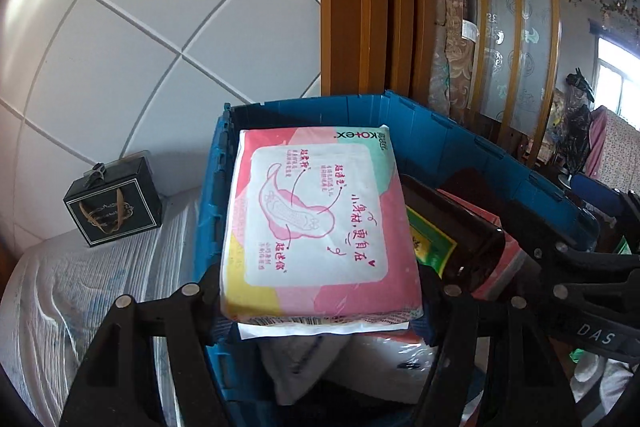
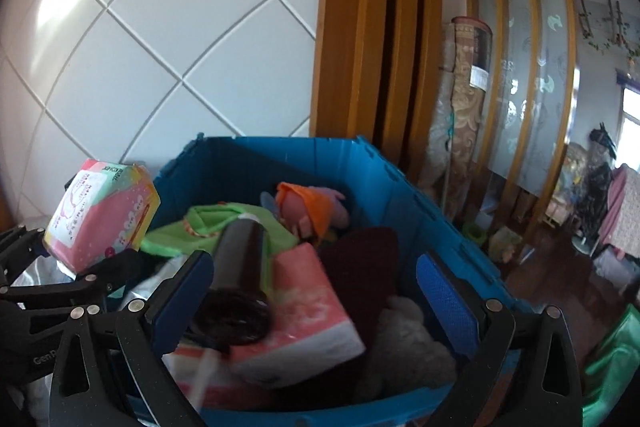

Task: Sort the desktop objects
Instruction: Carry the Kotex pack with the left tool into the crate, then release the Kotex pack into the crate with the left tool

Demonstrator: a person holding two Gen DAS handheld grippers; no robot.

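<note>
My left gripper (image 1: 320,301) is shut on a pink Kotex pad pack (image 1: 320,223) and holds it over the near left part of the blue crate (image 1: 460,143). The pack (image 2: 100,219) also shows at the left of the right wrist view, with the left gripper (image 2: 60,275) under it. My right gripper (image 2: 316,291) is open and empty above the crate (image 2: 360,179). Below it lie a dark cylindrical bottle (image 2: 240,275), a pink tissue pack (image 2: 304,315), a green cloth (image 2: 240,227) and an orange-and-pink plush toy (image 2: 312,207).
A small black gift box (image 1: 114,209) stands on the white cloth-covered surface (image 1: 80,287) left of the crate. A white tiled wall and a wooden door frame (image 2: 360,27) are behind. A green bag (image 2: 612,359) sits at the right.
</note>
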